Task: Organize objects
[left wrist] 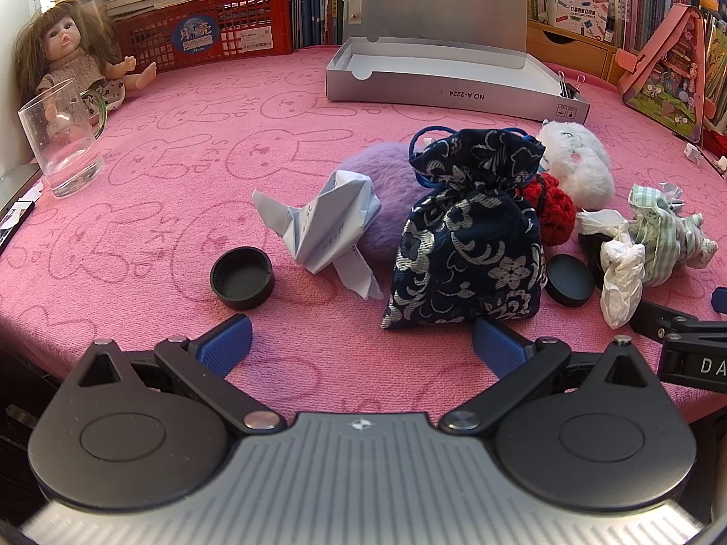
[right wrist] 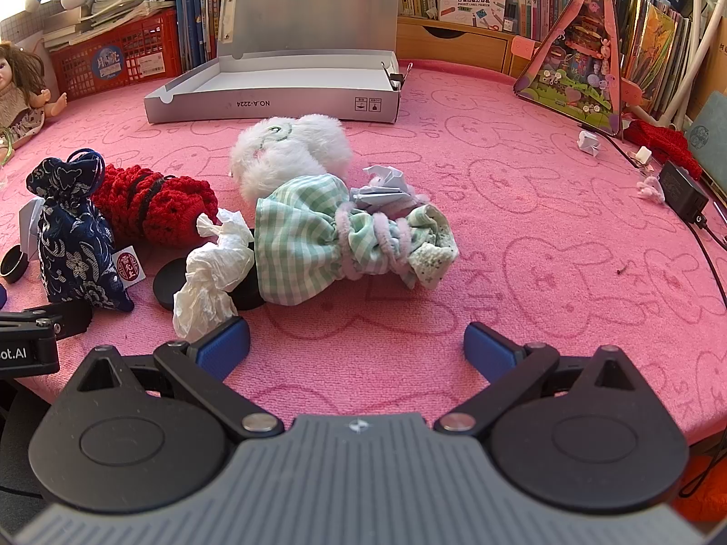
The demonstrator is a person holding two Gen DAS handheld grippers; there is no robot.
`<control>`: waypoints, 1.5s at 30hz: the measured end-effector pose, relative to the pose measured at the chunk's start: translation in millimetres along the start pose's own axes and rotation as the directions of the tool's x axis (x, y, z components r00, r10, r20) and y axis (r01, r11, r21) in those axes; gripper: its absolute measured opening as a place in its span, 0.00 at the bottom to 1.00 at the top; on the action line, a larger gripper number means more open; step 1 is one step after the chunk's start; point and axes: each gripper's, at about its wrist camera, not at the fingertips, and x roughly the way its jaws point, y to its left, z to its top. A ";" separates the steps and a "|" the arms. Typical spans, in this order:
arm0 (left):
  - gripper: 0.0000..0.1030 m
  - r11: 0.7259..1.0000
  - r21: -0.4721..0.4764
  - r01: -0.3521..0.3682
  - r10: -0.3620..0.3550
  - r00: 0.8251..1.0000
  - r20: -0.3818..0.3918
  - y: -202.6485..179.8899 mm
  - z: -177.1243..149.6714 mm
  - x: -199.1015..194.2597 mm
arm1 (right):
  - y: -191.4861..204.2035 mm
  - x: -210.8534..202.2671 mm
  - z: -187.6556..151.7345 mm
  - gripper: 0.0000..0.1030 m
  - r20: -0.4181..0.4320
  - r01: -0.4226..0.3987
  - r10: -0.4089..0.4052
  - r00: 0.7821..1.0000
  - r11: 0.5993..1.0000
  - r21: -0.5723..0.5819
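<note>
Left to right, left wrist view: a doll is propped in the far corner beside a glass mug, both well apart from the clutter, prob. already parked out of the way. A black cap lies open side up near a folded paper. A navy floral pouch stands upright just ahead of the left gripper, leaning on a purple fluffy ball. Left tongs are spread wide, nothing held, pouch sits just beyond the right pad.

The grey box at the back is left open, lid up, so it is judged to be the intended bin for the loose items; it looks nearly empty.

Right wrist view shows what the left mostly hides: the full red crochet piece, crumpled white tissue over a second black cap, green gingham pouch lying on its side, white plush behind it. Right gripper is also wide open, empty, tissue nearly at its left pad. Purple ball isn't seen from here.
</note>
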 end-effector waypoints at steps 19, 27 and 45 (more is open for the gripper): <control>1.00 1.000 0.000 0.000 0.000 1.000 -0.001 0.1 -0.1 0.0 | -2.0 0.2 0.3 1.00 0.007 -0.004 0.004 1.000 1.000 0.001; 1.00 1.000 0.000 0.001 -0.001 1.000 0.003 0.2 -0.6 -0.1 | -3.4 -1.1 -6.7 1.00 0.059 -0.006 0.006 0.998 1.000 0.003; 1.00 0.996 -0.009 0.087 -0.085 0.986 0.147 8.3 2.1 -19.8 | -19.3 -16.4 5.4 1.00 0.176 -0.022 0.017 0.984 0.999 0.026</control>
